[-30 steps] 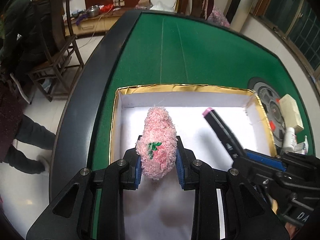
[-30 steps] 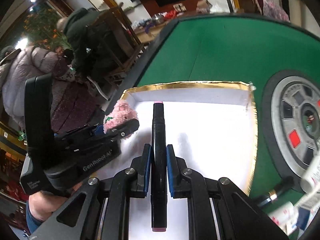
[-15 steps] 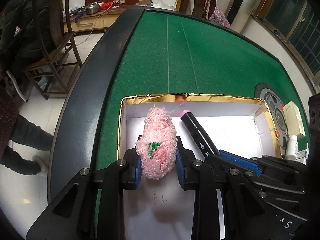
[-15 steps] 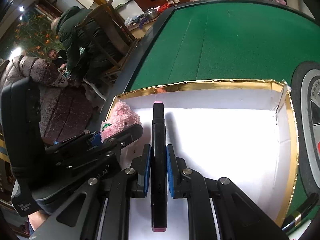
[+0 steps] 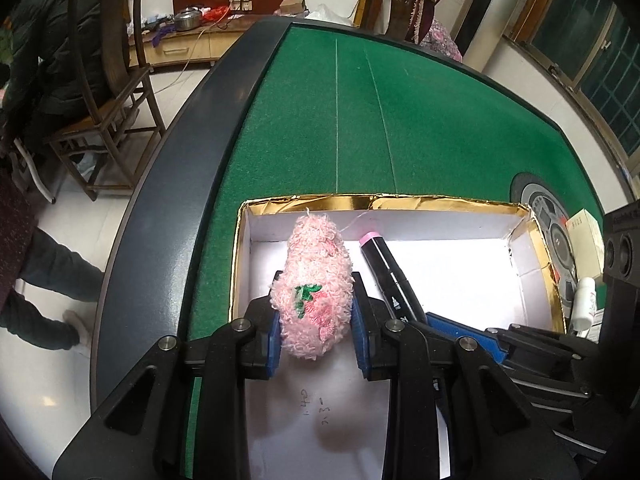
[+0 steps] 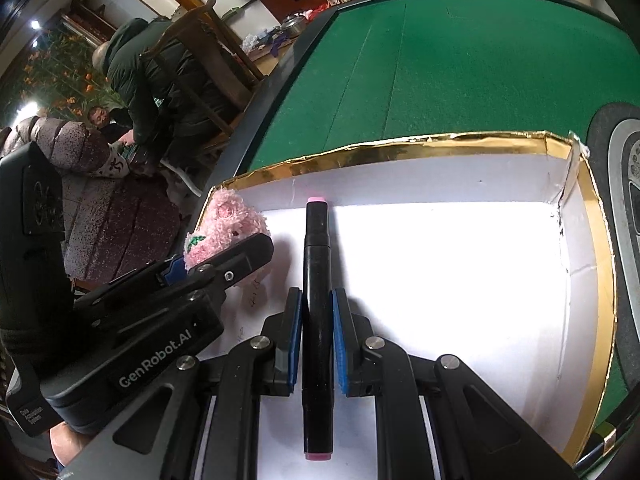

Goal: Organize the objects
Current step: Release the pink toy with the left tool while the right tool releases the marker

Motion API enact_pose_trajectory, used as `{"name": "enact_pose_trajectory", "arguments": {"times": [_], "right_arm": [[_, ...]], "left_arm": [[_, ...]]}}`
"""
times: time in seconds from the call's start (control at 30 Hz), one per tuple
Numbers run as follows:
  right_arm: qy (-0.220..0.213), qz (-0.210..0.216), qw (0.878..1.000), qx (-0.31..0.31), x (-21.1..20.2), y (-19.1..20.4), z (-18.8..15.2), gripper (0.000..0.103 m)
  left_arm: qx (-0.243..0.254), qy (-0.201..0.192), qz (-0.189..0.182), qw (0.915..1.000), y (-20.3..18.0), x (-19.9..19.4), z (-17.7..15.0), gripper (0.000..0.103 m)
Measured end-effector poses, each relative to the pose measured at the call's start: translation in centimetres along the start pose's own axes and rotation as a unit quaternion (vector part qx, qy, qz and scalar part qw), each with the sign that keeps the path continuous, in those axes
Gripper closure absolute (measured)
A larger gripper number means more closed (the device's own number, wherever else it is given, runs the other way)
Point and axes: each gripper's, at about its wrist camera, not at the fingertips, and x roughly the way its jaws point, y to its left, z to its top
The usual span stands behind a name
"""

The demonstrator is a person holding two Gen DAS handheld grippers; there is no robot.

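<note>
The right tool (image 6: 316, 336), gripping a black marker (image 6: 317, 280), is sinking into the gold-rimmed box (image 5: 400, 202); the left tool (image 5: 314, 320) is holding a pink plush (image 5: 314, 280) inside. Neither is released; bottles are waiting outside.

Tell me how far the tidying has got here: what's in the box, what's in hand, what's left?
Nothing lies loose in the box yet. In hand: the left gripper clamps a pink plush, the right gripper a marker, both over the box floor. Left: release both; a bottle and a carton wait outside.
</note>
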Motion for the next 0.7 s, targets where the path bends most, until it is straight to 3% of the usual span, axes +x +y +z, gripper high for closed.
{"name": "enact_pose_trajectory", "arguments": {"times": [0.1, 0.2, 0.7], "right_arm": [[0.003, 0.003, 1.000, 0.001, 0.0, -0.1, 0.1, 0.089], [0.006, 0.007, 1.000, 0.004, -0.3, -0.6, 0.1, 0.089], [0.013, 0.027, 0.999, -0.027, -2.5, -0.1, -1.3, 0.088]], "left_arm": [[-0.013, 0.004, -0.016, 0.9998, 0.4, 0.0, 0.2, 0.072], [-0.037, 0.003, -0.051, 0.9980, 0.7, -0.2, 0.3, 0.061], [-0.034, 0.006, -0.040, 0.9986, 0.5, -1.8, -0.6, 0.059]]}}
